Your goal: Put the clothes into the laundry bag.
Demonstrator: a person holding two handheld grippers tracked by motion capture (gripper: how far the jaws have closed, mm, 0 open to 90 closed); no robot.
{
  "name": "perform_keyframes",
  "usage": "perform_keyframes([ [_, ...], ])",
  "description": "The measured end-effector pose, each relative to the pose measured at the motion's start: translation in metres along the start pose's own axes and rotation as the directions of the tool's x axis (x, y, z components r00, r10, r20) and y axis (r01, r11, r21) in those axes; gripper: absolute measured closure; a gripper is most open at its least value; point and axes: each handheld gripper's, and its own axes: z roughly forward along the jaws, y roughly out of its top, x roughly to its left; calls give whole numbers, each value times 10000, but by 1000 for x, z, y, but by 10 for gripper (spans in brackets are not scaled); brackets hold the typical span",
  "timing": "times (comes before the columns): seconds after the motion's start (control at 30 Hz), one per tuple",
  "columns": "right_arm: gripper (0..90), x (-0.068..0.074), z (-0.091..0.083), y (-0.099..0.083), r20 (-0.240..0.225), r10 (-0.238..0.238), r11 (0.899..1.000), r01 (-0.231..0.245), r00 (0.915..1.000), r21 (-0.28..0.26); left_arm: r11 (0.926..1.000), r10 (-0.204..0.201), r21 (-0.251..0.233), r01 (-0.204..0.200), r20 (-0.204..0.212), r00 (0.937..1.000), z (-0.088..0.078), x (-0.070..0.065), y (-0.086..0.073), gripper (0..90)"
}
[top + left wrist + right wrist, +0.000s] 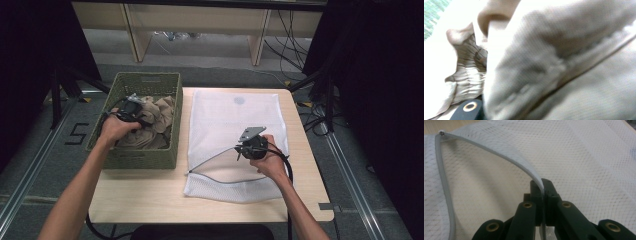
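- Left gripper (pixel 134 112): held over the green woven basket (pixel 120 155), which stands on the left part of the desk (pixel 150 200). It points down into the heap of beige garments (pixel 160 122) that fills the basket.
- Left fingers: in the left gripper view, beige ribbed cloth (pixel 564 70) lies right against the camera and covers almost all of the gripper; one dark finger base with a brass rivet shows at the bottom edge. The cloth is bunched where the fingers would be, so they appear clamped on a fold of garment; the pads themselves are hidden.
- Right gripper (pixel 241 149): held low over the white mesh laundry bag (pixel 235 115), which lies flat on the right part of the desk, just beside the basket.
- Right fingers (pixel 550 192): in the right gripper view they stand pressed together, with the grey zipper edge (pixel 499 152) of the bag's upper layer pinched between the pads.
- Bag mouth: the pinched edge is lifted off the lower layer, so the opening gapes towards the basket; the lower zipper edge (pixel 445 190) lies on the mesh beneath, and the two edges meet at the zipper end (pixel 441 133).
- Hands: each forearm enters from the near edge of the high view; the two grippers are well apart.
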Motion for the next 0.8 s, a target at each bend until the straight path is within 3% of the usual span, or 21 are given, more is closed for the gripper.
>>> perform_keyframes([
  [0.07,893,1,-3,1,35,53,10000,-53,10000,10,9992,-48,-391,48,8,10000,-18,1,6,707],
  [0.17,893,-1,-5,4,105,-187,9996,189,9998,-204,9930,-357,-1113,393,343,9988,-50,2,16,707],
  [0.2,893,-1,-5,4,105,-187,9996,189,9998,-204,9930,-357,-1113,393,343,9988,-50,2,16,707],
  [0.23,893,0,-5,3,99,-20,9998,21,9999,-177,9911,-235,-1299,275,319,9992,-65,0,20,707],
  [0.3,893,0,-5,3,110,21,9999,-19,9999,-152,9901,-194,-1380,241,350,9992,-72,-2,21,707],
  [0.33,893,0,-5,3,117,15,9998,-13,9999,-176,9868,-264,-1590,321,378,9989,-78,-4,22,707],
  [0.37,894,-2,-5,4,64,-153,9995,155,9999,-276,9811,-306,-1886,440,734,9968,-89,-6,22,707],
  [0.4,896,-1,-6,4,57,110,9996,-108,9999,-264,9768,-405,-2066,564,806,9959,-93,-9,23,707],
  [0.43,896,-3,-6,4,86,-58,9995,61,9999,-304,9751,-393,-2139,581,912,9951,-97,-11,23,707],
  [0.53,896,-2,-9,6,97,110,9995,-107,9999,-295,9708,-473,-2282,737,1191,9918,-104,-17,23,707],
  [0.63,897,-5,-14,9,176,-81,9987,89,9998,-508,9599,-433,-2654,908,1795,9828,-121,-26,26,707],
  [0.73,897,-5,-17,9,68,143,9991,-140,9999,-390,9602,-282,-2676,805,1937,9807,-129,-33,28,707],
  [0.8,897,-6,-17,10,85,-75,9989,79,9999,-458,9568,-118,-2816,724,2112,9774,-138,-40,30,707],
])
